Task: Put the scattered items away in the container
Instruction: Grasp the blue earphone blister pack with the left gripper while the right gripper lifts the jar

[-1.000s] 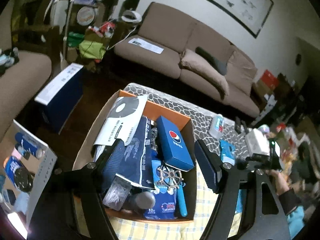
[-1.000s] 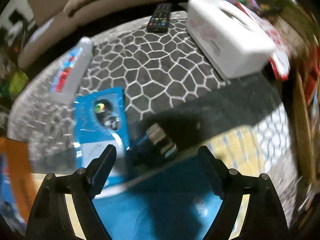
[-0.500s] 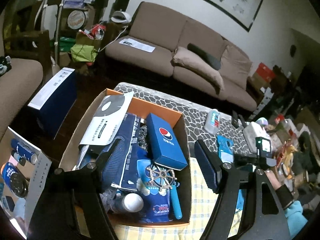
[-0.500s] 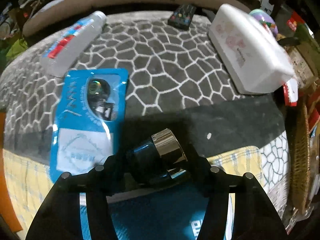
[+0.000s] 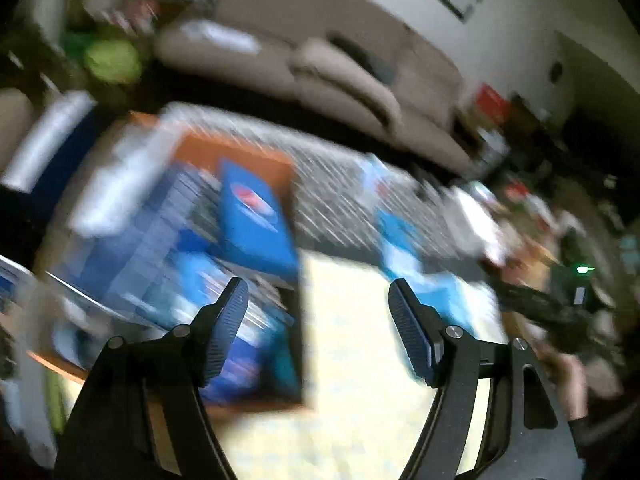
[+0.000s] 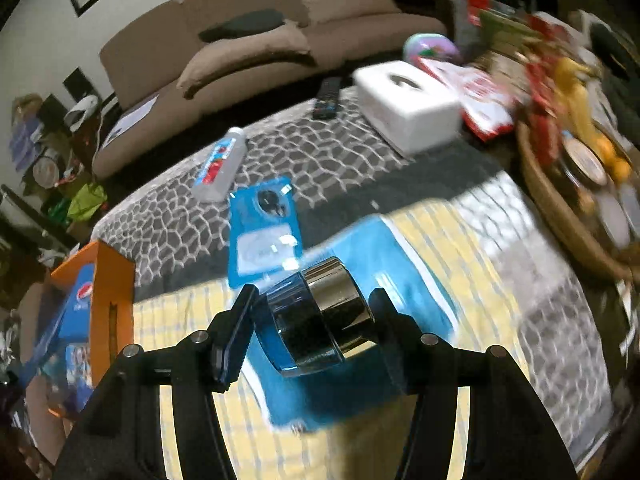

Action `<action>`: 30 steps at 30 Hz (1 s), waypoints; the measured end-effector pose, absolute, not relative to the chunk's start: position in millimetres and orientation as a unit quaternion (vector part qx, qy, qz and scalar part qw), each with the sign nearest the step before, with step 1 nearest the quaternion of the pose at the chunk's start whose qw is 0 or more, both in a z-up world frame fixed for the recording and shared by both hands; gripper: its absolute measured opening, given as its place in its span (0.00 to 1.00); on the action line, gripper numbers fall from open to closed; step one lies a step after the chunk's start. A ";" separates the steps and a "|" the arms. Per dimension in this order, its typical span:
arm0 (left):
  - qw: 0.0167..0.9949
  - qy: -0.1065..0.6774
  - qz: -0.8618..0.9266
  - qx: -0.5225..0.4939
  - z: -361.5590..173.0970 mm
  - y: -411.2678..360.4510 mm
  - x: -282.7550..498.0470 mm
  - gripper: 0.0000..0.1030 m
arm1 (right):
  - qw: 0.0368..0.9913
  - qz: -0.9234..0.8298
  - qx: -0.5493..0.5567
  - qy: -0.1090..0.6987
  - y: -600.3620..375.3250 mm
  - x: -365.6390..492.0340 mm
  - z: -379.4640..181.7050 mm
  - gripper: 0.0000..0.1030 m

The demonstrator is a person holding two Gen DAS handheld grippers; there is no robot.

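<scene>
Lifted off the blue pouch (image 6: 404, 256), bottle (image 6: 320, 316); tissue box (image 6: 408, 108) behind.

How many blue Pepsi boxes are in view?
1: the blue Pepsi box lies inside the orange container, at the left of the right wrist view. Others may be hidden under the container's contents.

I can make out only the Pepsi globe logo on the blue box (image 5: 256, 216) inside the orange container (image 6: 114, 292); every other label is too blurred.
</scene>
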State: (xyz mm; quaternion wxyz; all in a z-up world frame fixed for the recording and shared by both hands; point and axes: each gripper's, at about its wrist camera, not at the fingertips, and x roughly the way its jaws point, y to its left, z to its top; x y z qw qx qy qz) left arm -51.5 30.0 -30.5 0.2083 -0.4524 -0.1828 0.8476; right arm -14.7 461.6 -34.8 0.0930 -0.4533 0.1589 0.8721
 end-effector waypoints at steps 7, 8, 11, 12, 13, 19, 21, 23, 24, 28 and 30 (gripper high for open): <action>0.224 -0.068 0.850 -0.472 -41.9 162.7 -36.1 0.92 | 0.135 0.858 -0.474 0.143 459.3 13.8 -71.7 0.57; 0.208 -0.058 0.853 -0.475 -44.9 179.6 -42.9 0.97 | 0.134 0.861 -0.472 0.132 458.4 12.3 -69.1 0.57; 0.176 -0.056 0.852 -0.490 -62.6 231.0 -78.4 0.99 | 0.132 0.869 -0.461 0.124 463.5 9.2 -60.5 0.57; 0.173 -0.059 0.848 -0.497 -70.9 246.4 -94.4 0.99 | 0.128 0.870 -0.457 0.132 468.4 9.2 -60.8 0.57; 0.166 -0.061 0.843 -0.508 -81.2 265.1 -114.9 0.99 | 0.126 0.870 -0.455 0.141 473.5 10.4 -60.0 0.57; 0.130 -0.022 0.824 -0.551 -152.4 357.0 -200.7 0.99 | 0.152 0.862 -0.456 0.161 508.1 12.9 -57.6 0.57; 0.122 -0.018 0.819 -0.560 -172.0 372.7 -215.4 0.99 | 0.145 0.863 -0.453 0.172 520.2 14.3 -55.3 0.57; 0.105 -0.020 0.820 -0.562 -186.2 381.4 -227.0 0.99 | 0.146 0.862 -0.448 0.186 535.5 16.7 -52.3 0.57; 0.100 -0.023 0.822 -0.560 -191.3 383.5 -228.9 0.99 | 0.154 0.861 -0.445 0.191 543.2 19.0 -50.7 0.57; 0.093 0.059 0.844 -0.525 -202.0 397.2 -225.0 0.70 | 0.166 0.859 -0.442 0.198 561.4 25.6 -49.1 0.57; 0.106 0.089 0.850 -0.508 -196.4 400.9 -216.0 0.44 | 0.170 0.856 -0.443 0.203 566.6 27.9 -49.8 0.57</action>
